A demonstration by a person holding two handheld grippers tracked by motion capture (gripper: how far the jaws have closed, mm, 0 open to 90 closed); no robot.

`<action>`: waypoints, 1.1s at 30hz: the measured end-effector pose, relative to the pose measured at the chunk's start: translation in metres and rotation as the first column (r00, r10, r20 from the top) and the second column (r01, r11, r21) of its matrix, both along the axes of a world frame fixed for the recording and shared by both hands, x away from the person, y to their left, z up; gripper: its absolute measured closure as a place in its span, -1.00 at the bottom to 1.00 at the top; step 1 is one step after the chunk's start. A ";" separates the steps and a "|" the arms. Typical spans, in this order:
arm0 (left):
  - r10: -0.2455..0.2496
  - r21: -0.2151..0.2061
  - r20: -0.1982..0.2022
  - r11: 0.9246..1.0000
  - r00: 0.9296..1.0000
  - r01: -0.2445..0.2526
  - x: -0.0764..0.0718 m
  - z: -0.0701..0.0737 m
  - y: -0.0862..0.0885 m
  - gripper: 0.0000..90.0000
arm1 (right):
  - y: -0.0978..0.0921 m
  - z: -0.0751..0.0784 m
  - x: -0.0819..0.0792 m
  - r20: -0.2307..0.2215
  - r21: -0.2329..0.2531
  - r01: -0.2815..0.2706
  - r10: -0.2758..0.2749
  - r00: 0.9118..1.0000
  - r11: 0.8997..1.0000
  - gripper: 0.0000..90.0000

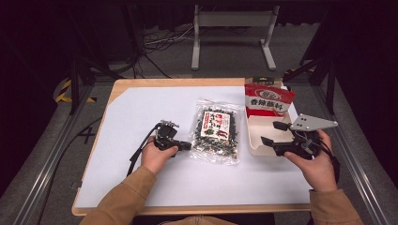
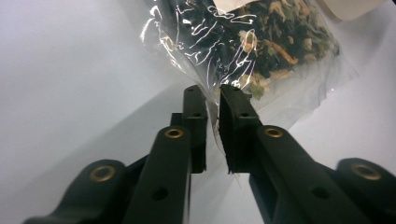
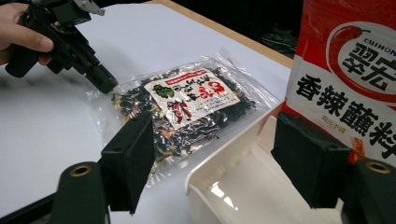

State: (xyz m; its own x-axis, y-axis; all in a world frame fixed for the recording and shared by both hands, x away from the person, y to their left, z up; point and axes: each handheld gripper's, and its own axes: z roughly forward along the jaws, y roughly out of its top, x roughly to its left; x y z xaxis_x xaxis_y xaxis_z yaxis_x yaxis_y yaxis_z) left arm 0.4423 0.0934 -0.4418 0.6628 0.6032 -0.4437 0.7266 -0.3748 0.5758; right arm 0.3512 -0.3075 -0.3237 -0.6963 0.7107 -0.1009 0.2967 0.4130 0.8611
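pinching the thin plastic edge of the clear packet of dark dried greens with a white and red label (image 1: pixel 216 133), your left gripper (image 1: pixel 187 146) has its jaws closed on that film. in the left gripper view the crinkled edge of the packet (image 2: pixel 243 46) runs down between the two black jaws, which stand nearly together with the film caught in the narrow gap; the filled part of the bag lies just ahead of the tips and a little to their right, flat on the white table cover (image 1: pixel 141 112). in the right gripper view you can see your left hand (image 3: pixel 21 35) wrapped around that tool, its tip (image 3: pixel 103 84) meeting the packet's near corner (image 3: pixel 187 105).

your right gripper (image 1: pixel 274 133) holds nothing; its jaws stand wide apart. in the right gripper view the cream plastic tray (image 3: pixel 243 186) sits directly between and just beyond those jaws, its open inside facing you. the red seasoning pouch with white lettering (image 3: pixel 350 70) stands upright in the tray, ahead of the right-hand jaw and close to it. the packet of greens lies beyond the left-hand jaw, just beside the tray's rim. in the high view your right hand (image 1: pixel 317 161) grips the tool at the near side of the tray (image 1: pixel 257 126), with the grey three-cornered plate on top.
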 end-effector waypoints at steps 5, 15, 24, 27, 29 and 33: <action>0.000 0.004 0.015 1.000 1.000 0.000 -0.001 -0.002 -0.003 0.78 | 0.000 -0.001 0.001 -0.002 0.000 0.000 0.000 1.000 1.000 -0.36; -0.020 0.017 0.127 1.000 0.992 0.018 -0.008 0.013 -0.002 0.97 | 0.000 -0.001 0.000 -0.002 0.000 -0.008 0.008 1.000 1.000 -0.35; -0.051 0.041 0.253 0.998 0.966 0.042 -0.022 0.047 0.009 1.00 | 0.005 -0.001 0.001 -0.001 -0.008 -0.029 0.029 1.000 1.000 -0.21; -0.062 0.057 0.306 0.997 0.950 0.046 -0.029 0.061 0.012 1.00 | 0.008 0.000 0.001 0.006 -0.010 -0.041 0.041 0.999 0.999 -0.17; -0.076 0.076 0.345 0.996 0.936 0.053 -0.034 0.071 0.014 1.00 | 0.010 -0.001 0.001 0.008 -0.012 -0.048 0.048 0.999 0.999 -0.15; -0.097 0.104 0.414 0.993 0.905 0.058 -0.045 0.088 0.016 1.00 | 0.013 -0.001 0.002 0.013 -0.014 -0.062 0.062 0.998 0.998 -0.13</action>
